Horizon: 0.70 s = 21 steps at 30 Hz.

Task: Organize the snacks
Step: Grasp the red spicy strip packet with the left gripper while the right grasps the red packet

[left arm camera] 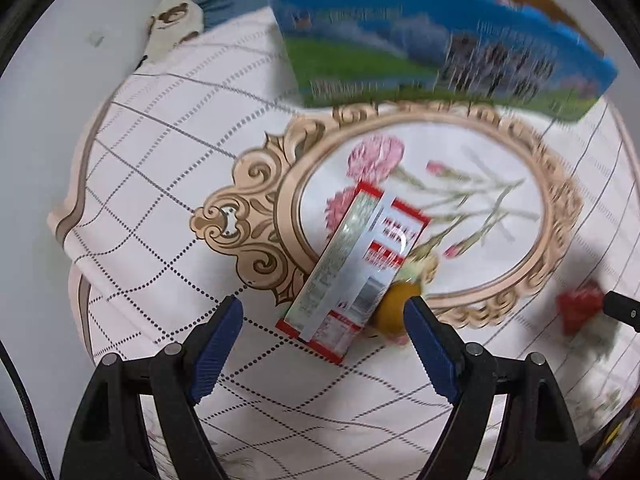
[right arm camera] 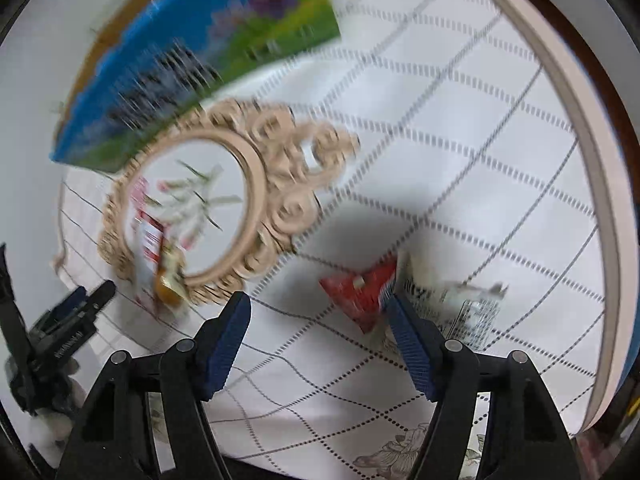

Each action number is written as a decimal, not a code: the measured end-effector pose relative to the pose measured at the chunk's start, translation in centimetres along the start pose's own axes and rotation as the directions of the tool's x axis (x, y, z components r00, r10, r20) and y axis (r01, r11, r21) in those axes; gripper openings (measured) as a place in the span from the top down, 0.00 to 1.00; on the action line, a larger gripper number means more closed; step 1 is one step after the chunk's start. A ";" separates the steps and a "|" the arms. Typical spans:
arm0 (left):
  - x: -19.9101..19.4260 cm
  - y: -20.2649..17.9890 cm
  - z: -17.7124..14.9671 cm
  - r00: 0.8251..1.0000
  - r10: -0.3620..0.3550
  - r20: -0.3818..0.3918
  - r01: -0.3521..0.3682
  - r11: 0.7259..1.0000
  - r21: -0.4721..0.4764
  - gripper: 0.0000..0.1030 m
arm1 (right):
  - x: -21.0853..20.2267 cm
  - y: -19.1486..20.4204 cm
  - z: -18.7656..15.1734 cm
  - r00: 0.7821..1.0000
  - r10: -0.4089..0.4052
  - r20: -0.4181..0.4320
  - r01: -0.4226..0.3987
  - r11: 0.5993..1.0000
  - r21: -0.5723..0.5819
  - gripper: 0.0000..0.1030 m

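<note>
A red-and-silver snack box (left arm camera: 356,268) is seen lying on the tablecloth (left arm camera: 160,240), partly over the printed oval floral medallion (left arm camera: 420,208), with a small orange-yellow item (left arm camera: 396,308) touching its lower right edge. In the left wrist view the box is found just ahead of the left gripper (left arm camera: 324,308), whose blue-padded jaws are spread apart with nothing pressed between them. A red snack packet (right arm camera: 364,288) is shown lying further to the right on the cloth, touching a white printed packet (right arm camera: 460,304) beside it. The right gripper (right arm camera: 320,304) is held over these two packets; its jaws stand apart and nothing is gripped, although the right pad is seen against the edge of the red packet, and whether it touches cannot be told. A large blue-and-green printed carton (left arm camera: 440,48) is seen at the far edge of the medallion. The left gripper is also visible at the left edge of the right wrist view.
</note>
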State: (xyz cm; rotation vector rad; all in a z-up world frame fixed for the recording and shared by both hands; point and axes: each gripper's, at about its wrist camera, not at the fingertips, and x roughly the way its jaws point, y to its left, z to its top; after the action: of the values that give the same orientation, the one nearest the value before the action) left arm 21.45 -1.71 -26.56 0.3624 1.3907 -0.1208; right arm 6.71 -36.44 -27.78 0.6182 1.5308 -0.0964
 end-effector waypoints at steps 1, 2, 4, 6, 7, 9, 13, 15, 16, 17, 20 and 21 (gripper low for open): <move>0.5 -0.2 0.1 1.000 0.000 -0.008 0.000 1.000 0.018 0.20 | 0.8 0.0 0.1 1.000 -0.008 -0.013 0.008 1.000 0.001 0.30; 1.1 -0.6 0.3 1.000 0.003 -0.020 -0.002 0.999 0.046 0.20 | 1.8 0.2 0.0 1.000 -0.015 -0.028 0.015 1.000 -0.002 0.33; 2.3 -1.5 1.0 0.999 0.009 -0.042 -0.005 0.994 0.105 0.20 | 3.0 0.3 0.0 0.999 -0.028 -0.042 0.027 1.000 -0.007 0.35; 3.5 -2.3 1.7 0.998 0.035 -0.060 -0.025 0.988 0.153 0.20 | 4.3 0.4 0.1 0.998 -0.028 -0.061 0.028 1.000 -0.006 0.43; 4.0 -2.6 2.0 0.997 0.049 -0.059 -0.038 0.985 0.170 0.20 | 4.9 0.5 0.1 0.997 -0.030 -0.068 0.029 1.000 -0.006 0.47; 5.2 -3.3 2.8 0.996 0.056 -0.071 -0.040 0.978 0.205 0.20 | 5.8 0.6 0.2 0.997 -0.030 -0.072 0.029 1.000 -0.009 0.53; 7.2 -4.1 3.3 0.993 0.026 -0.115 0.001 0.973 0.230 0.28 | 6.6 2.1 0.5 0.997 -0.029 -0.067 0.026 0.998 -0.048 0.54; 7.3 -3.5 3.4 0.991 -0.013 -0.134 0.036 0.985 0.171 0.42 | 6.8 2.9 0.7 0.998 -0.035 -0.059 0.031 0.997 -0.074 0.54; 7.4 -3.1 3.5 0.989 -0.031 -0.143 0.051 0.990 0.134 0.45 | 6.7 3.5 0.8 0.998 -0.030 -0.050 0.025 0.995 -0.093 0.54; 7.2 -2.2 3.6 0.987 -0.063 -0.148 0.074 0.995 0.067 0.46 | 6.7 4.0 0.9 0.999 -0.025 -0.044 0.020 0.994 -0.109 0.55; 7.0 0.9 3.9 0.982 -0.127 -0.142 0.110 0.987 -0.120 0.46 | 6.7 5.4 1.2 0.999 -0.020 -0.033 0.015 0.989 -0.148 0.55; 7.1 2.3 3.9 0.979 -0.148 -0.138 0.119 0.974 -0.195 0.46 | 6.7 5.6 1.4 0.999 -0.020 -0.036 0.015 0.989 -0.147 0.55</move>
State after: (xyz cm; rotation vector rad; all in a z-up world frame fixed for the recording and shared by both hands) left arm 27.09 0.06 -32.52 0.1237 1.5638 -0.0745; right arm 10.88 -30.17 -32.48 0.4917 1.5639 0.0151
